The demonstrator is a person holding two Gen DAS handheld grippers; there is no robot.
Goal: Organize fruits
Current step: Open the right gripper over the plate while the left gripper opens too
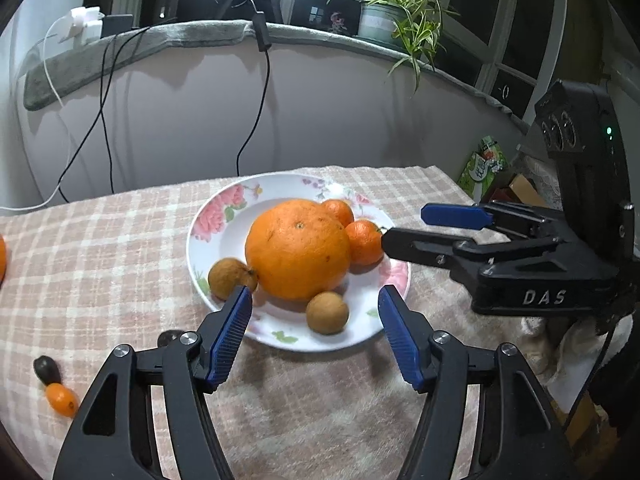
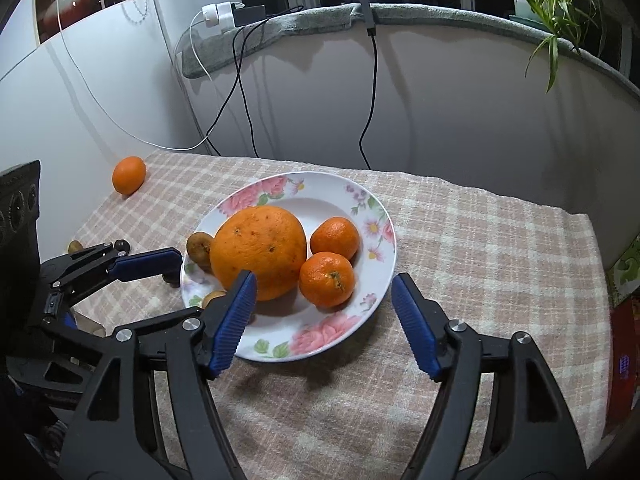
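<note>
A floral white plate [image 1: 224,236] [image 2: 372,280] sits mid-table. It holds a large orange [image 1: 298,254] [image 2: 260,252], two mandarins [image 1: 364,242] [image 2: 327,279] [image 2: 335,238] and two small brown fruits [image 1: 327,313] [image 1: 231,279]. My left gripper [image 1: 315,300] is open and empty over the plate's near rim. My right gripper [image 2: 323,284] [image 1: 404,224] is open and empty at the plate's right side, near the mandarins. A loose mandarin [image 2: 129,175] lies far left on the cloth. A kumquat [image 1: 62,399] and a dark fruit [image 1: 47,369] lie at near left.
The table has a pink checked cloth [image 1: 100,264]. A white wall with hanging cables [image 1: 256,100] stands behind. A green packet [image 1: 482,168] and boxes stand at the right edge. A potted plant [image 1: 400,16] sits on the sill.
</note>
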